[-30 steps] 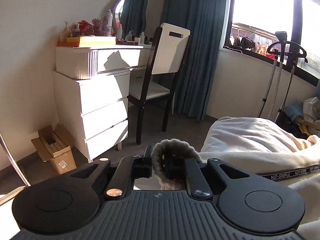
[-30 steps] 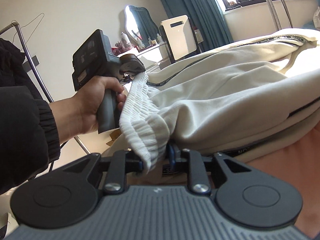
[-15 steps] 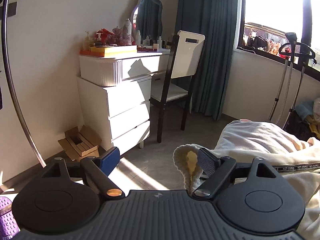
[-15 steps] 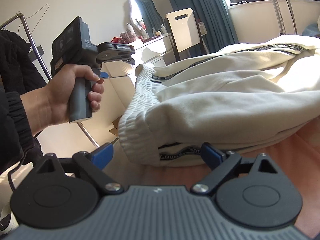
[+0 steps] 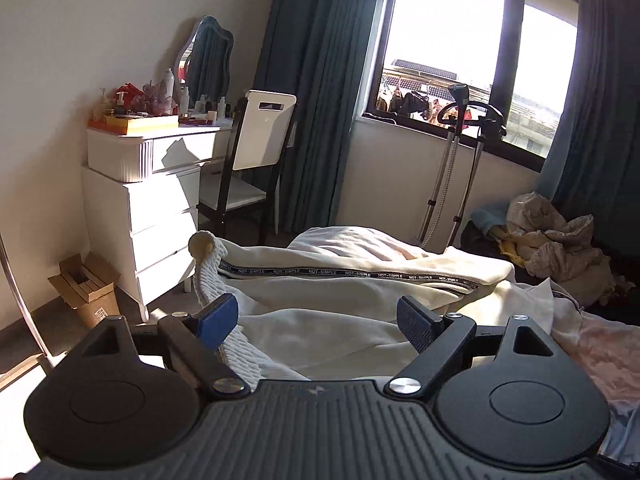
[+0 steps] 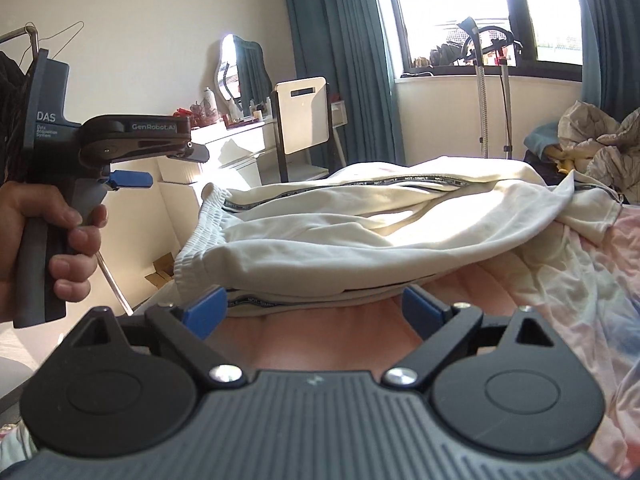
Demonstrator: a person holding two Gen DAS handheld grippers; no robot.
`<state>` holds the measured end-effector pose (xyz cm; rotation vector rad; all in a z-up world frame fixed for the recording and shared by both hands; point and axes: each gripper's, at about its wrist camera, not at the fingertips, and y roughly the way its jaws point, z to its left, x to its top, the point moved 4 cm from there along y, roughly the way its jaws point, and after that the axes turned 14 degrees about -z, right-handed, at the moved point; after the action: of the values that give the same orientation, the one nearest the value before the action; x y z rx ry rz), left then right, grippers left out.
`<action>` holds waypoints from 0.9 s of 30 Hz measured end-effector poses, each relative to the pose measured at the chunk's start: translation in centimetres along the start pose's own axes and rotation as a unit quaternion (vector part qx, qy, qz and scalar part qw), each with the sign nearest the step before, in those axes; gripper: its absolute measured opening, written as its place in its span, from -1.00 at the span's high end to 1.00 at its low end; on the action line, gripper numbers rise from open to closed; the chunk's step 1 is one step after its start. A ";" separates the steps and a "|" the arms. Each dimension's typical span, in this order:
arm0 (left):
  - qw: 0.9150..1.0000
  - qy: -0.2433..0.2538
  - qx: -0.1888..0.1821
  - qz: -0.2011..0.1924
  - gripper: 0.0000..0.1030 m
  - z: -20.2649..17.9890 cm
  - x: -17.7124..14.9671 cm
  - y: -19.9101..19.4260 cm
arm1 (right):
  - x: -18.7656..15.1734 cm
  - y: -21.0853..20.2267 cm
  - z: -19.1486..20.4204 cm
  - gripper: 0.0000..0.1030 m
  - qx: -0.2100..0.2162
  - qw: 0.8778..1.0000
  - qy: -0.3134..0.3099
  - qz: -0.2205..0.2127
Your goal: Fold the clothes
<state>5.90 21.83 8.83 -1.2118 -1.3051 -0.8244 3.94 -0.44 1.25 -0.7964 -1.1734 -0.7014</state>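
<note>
Cream trousers with a black "NOT-SIMPLE" side stripe lie folded on the bed; they also show in the right wrist view. Their ribbed waistband points left, toward the bed's edge. My left gripper is open just behind the waistband, and its left finger touches the ribbing. It also shows in the right wrist view, held in a hand left of the waistband. My right gripper is open and empty, low over the pink sheet, at the trousers' near edge.
A white dresser with bottles and a mirror stands at the left wall, with a chair beside it. A cardboard box sits on the floor. A garment steamer stand and a pile of clothes are by the window.
Both grippers were shut on the trousers' waistband one second ago. Both have opened and let it go, and the trousers now lie on the bed. Both grippers have drawn back a little.
</note>
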 end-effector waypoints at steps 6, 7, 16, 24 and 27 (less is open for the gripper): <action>0.999 0.018 -0.036 -0.001 -0.72 -6.2 -2.9 -3.6 | 0.9 -5.1 -4.1 -0.84 -0.041 0.999 -0.003 -0.017; 0.999 0.019 -0.040 0.000 -0.72 -7.0 -3.6 -4.0 | 0.9 -5.9 -4.8 -0.84 -0.050 0.999 -0.007 -0.021; 0.997 0.048 -0.065 -0.008 -0.72 -13.3 -7.4 -5.8 | 0.1 -10.2 -12.0 -0.84 -0.100 0.994 -0.022 -0.042; 0.991 0.087 -0.092 -0.035 -0.72 -16.4 -10.3 -6.8 | -1.6 -12.5 -16.2 -0.84 -0.130 0.988 0.029 -0.076; 0.992 0.081 -0.097 -0.019 -0.72 -16.6 -11.3 -6.2 | -1.3 -12.7 -16.1 -0.83 -0.128 0.988 0.028 -0.084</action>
<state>2.53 2.52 1.28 -1.2454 -1.1398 -1.0751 1.53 -20.73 -0.81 -0.8923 -1.1217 -1.0230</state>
